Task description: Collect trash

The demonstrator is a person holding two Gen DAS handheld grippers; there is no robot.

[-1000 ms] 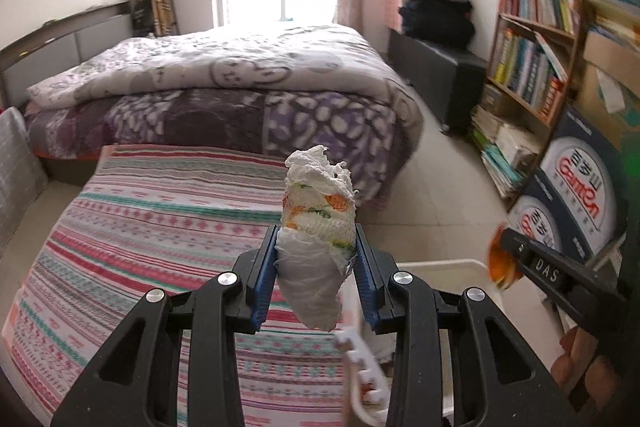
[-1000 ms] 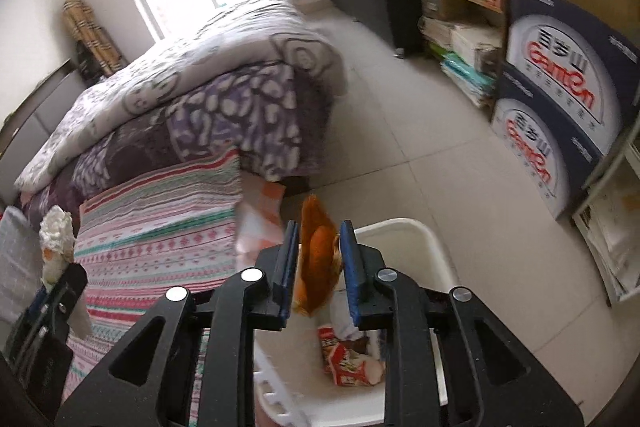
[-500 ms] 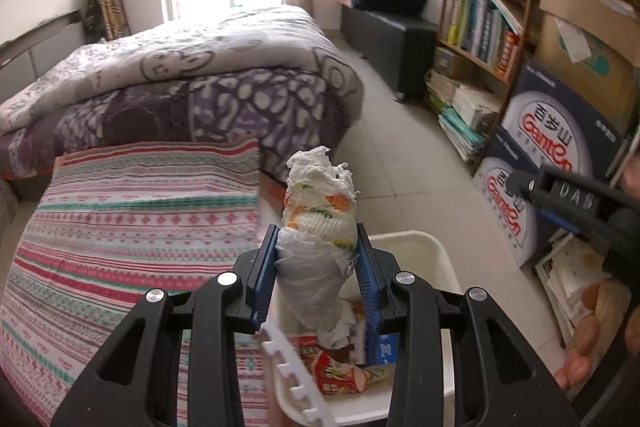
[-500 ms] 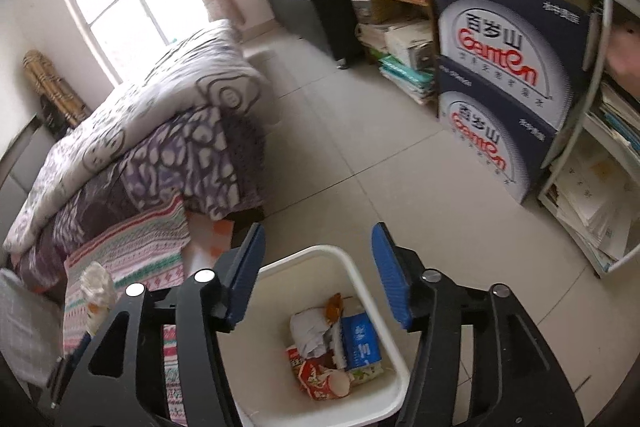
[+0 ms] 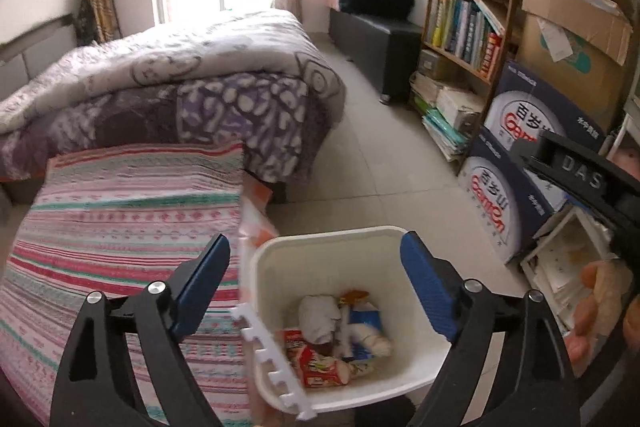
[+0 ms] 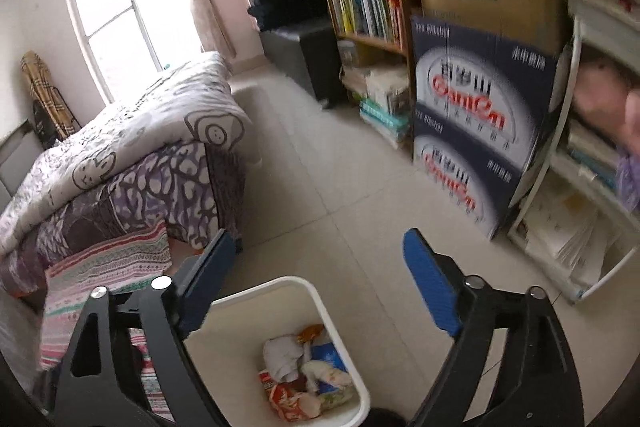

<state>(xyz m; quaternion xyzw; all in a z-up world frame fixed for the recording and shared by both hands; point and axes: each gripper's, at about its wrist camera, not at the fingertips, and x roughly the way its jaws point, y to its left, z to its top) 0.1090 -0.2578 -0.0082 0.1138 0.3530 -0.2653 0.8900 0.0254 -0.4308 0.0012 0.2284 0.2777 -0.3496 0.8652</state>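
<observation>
A white plastic trash bin [image 5: 332, 247] stands on the floor beside the striped bedspread; it also shows in the right wrist view [image 6: 276, 291]. Inside lie several pieces of trash: a crumpled white paper wad [image 5: 318, 315], a blue packet [image 5: 366, 319], a red snack wrapper [image 5: 316, 363] and an orange scrap [image 6: 310, 333]. My left gripper [image 5: 314, 277] is open and empty right above the bin. My right gripper [image 6: 318, 269] is open and empty, above the bin's far rim. Its black body [image 5: 580, 179] shows at the right of the left wrist view.
A bed with a striped cover [image 5: 120, 227] and a purple quilt [image 5: 180, 95] lies left of the bin. Blue cartons [image 5: 516, 167], a bookshelf [image 5: 468, 7] and a white rack [image 6: 592, 187] stand at the right. Tiled floor [image 6: 340, 195] lies beyond the bin.
My left gripper opened and the paper wad fell into the bin. My right gripper let go of the orange scrap earlier, stays open and has swung to the right.
</observation>
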